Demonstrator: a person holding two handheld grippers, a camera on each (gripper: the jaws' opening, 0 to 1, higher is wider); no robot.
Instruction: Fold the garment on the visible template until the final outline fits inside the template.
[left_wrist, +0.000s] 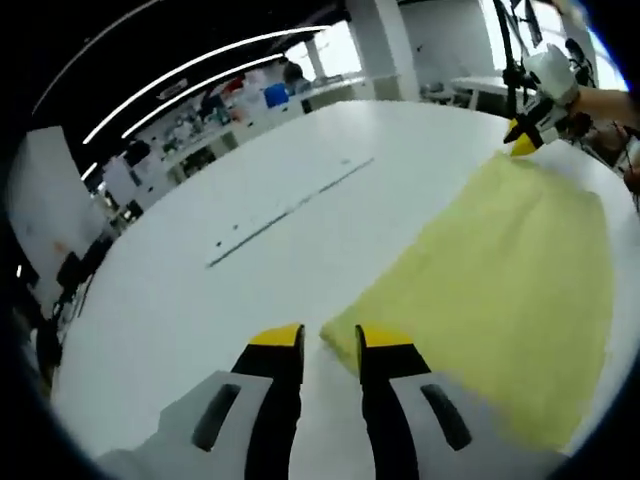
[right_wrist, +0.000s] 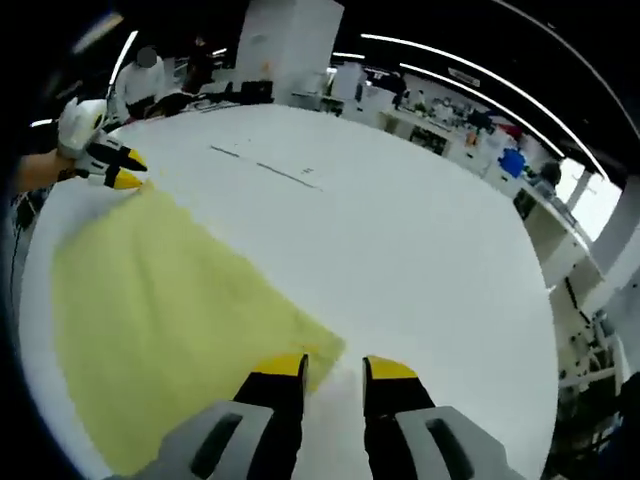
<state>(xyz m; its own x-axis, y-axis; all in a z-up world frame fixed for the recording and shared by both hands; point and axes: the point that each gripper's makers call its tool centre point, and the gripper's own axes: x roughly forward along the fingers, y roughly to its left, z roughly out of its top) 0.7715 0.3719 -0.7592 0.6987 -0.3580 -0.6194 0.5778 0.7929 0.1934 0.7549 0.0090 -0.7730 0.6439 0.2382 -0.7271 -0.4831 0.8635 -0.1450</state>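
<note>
A pale yellow garment (left_wrist: 500, 280) lies flat on the white table (left_wrist: 200, 300). In the left gripper view my left gripper (left_wrist: 331, 340) is open, its yellow-tipped jaws standing either side of the garment's near corner. At the cloth's far corner my right gripper (left_wrist: 523, 138) hovers, held by a hand. From the right gripper view the same garment (right_wrist: 170, 310) spreads to the left, and my right gripper (right_wrist: 335, 368) is open just over its near corner. My left gripper (right_wrist: 124, 168) sits at the opposite corner. A thin dark template line (left_wrist: 290, 210) (right_wrist: 265, 167) runs across the bare table beside the cloth.
The round white table's far edge (right_wrist: 520, 260) drops off to a room with workbenches and shelves (left_wrist: 230, 110). A white cabinet (right_wrist: 285, 45) stands beyond the table. A person's forearm (left_wrist: 610, 100) reaches in at the top right.
</note>
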